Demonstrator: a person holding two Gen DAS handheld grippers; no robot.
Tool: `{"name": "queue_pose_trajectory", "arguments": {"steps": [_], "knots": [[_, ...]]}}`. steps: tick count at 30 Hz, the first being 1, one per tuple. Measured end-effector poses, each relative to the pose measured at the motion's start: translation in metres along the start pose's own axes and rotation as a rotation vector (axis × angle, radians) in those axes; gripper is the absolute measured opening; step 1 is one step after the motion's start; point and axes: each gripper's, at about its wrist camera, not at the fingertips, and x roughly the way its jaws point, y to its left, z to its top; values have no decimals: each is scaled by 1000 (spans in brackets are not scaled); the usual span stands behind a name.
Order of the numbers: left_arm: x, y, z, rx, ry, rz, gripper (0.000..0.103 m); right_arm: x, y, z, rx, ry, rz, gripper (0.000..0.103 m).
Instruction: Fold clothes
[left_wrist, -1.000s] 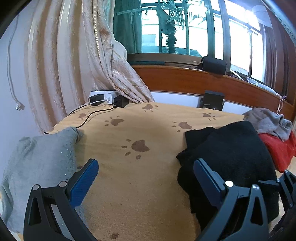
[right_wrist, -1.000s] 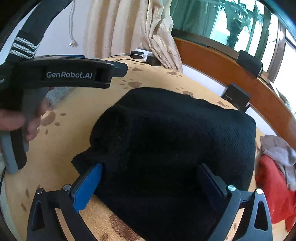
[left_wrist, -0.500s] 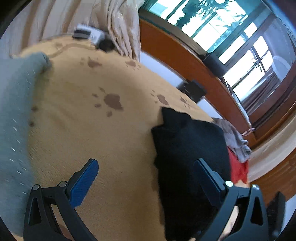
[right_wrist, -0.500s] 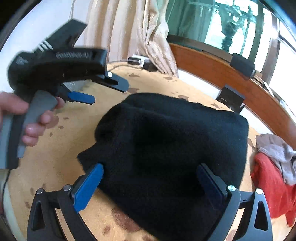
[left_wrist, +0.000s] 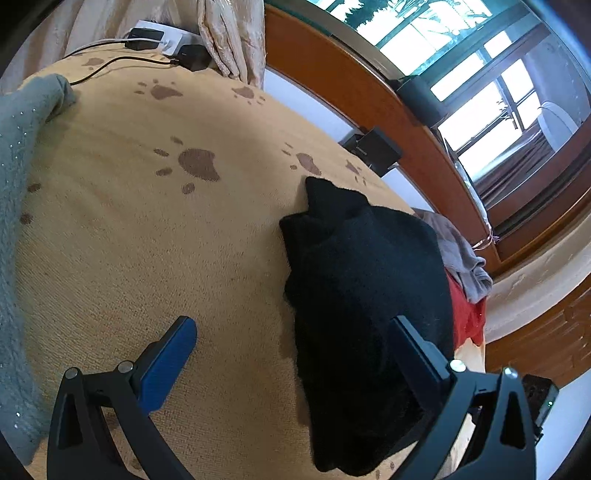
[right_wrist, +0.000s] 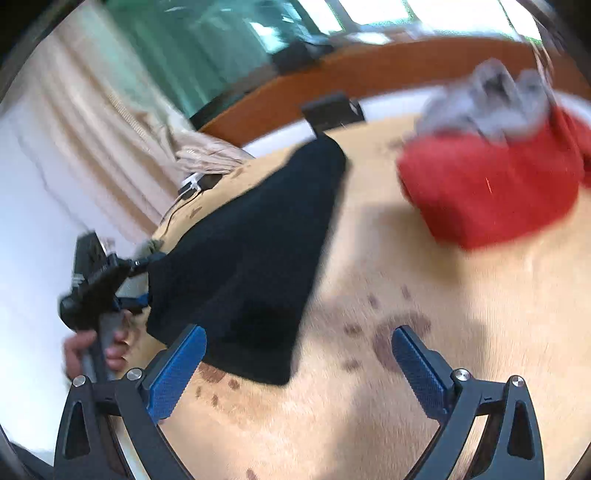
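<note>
A folded black knit garment (left_wrist: 365, 295) lies on the tan paw-print blanket (left_wrist: 155, 236); it also shows in the right wrist view (right_wrist: 255, 243). My left gripper (left_wrist: 295, 354) is open, its right finger over the garment's near edge, tilted. In the right wrist view the left gripper (right_wrist: 142, 282) sits at the garment's left edge. My right gripper (right_wrist: 299, 354) is open and empty over the blanket, just right of the garment's near corner. A red garment (right_wrist: 491, 192) with a grey one (right_wrist: 491, 99) on it lies further right.
A grey-green sweater (left_wrist: 18, 177) lies at the left. A power strip with cables (left_wrist: 155, 40) and a beige curtain (left_wrist: 229, 33) are at the back. A black box (left_wrist: 373, 149) sits by the wooden ledge (left_wrist: 354, 85).
The right gripper has swung right, off the black garment and toward the red pile, and its view is blurred. The left gripper has tilted and moved to the garment's left edge.
</note>
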Motion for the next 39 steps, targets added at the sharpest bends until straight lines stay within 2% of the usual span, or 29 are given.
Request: {"name": "queue_pose_trajectory", "arguments": {"steps": [6, 9, 13, 17, 23, 29, 34, 39], "knots": [[3, -4, -2, 31, -4, 27, 103, 7, 5, 8, 65, 36, 138, 102], [3, -3, -1, 30, -5, 25, 103, 17, 11, 11, 91, 50, 159, 102], [2, 2, 1, 4, -4, -3, 103, 21, 19, 24, 56, 29, 94, 102], [1, 8, 4, -38, -1, -41, 103, 27, 10, 49, 95, -16, 58, 102], [-2, 20, 10, -118, 0, -121, 103, 54, -9, 98, 178, -47, 53, 102], [-1, 18, 10, -105, 2, -116, 103, 98, -36, 140, 292, -47, 75, 102], [0, 17, 10, -96, 4, -106, 103, 124, -18, 152, 204, -8, 94, 102], [0, 16, 10, -89, 6, -100, 103, 144, -11, 151, 153, 46, 61, 102]]}}
